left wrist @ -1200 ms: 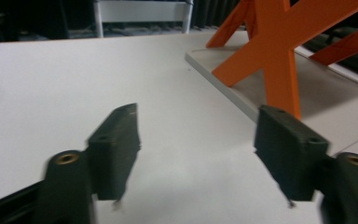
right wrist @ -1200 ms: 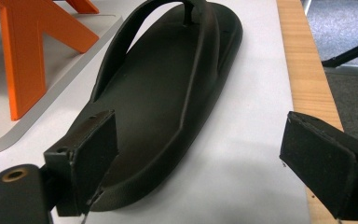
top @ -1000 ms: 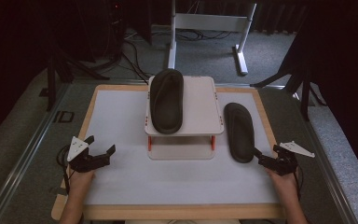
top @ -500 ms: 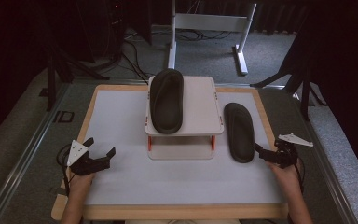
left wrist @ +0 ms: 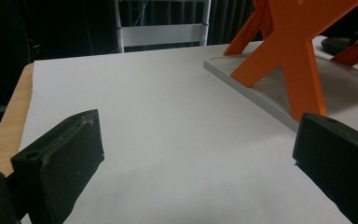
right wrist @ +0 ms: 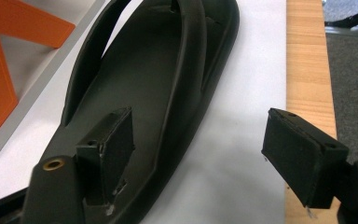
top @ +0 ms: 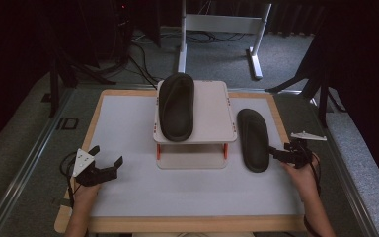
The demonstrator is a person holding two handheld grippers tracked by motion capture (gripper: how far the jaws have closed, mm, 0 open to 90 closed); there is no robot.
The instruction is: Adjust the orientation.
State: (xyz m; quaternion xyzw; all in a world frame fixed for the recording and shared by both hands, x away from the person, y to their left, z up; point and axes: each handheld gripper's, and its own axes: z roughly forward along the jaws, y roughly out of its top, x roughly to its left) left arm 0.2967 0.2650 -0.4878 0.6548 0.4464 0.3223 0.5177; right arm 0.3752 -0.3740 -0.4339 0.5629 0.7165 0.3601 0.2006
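Dark floor and cables surround the white tabletop [top: 128, 197], and the high view shows one black sandal [top: 176, 106] lying on the small raised stand [top: 212, 123] at the far middle, with the second sandal [top: 253, 139] flat on the tabletop toward the right edge. Since a second ago, the right hand-held gripper [top: 276, 154] has shifted toward that sandal's near end and its jaws have just been closing, which suggests a pickup is starting; the left hand-held gripper [top: 107, 159] rests near the left edge, jaws spread wide, holding nothing. From the left gripper view, the orange legs [left wrist: 289, 51] under the stand come clear, a detail hidden from above. Only the right gripper view settles the grip: one pad [right wrist: 116, 149] sits inside the sandal [right wrist: 144, 93] over its heel, the other hangs apart over bare tabletop, so the sandal's edge is between them, not yet pinched.
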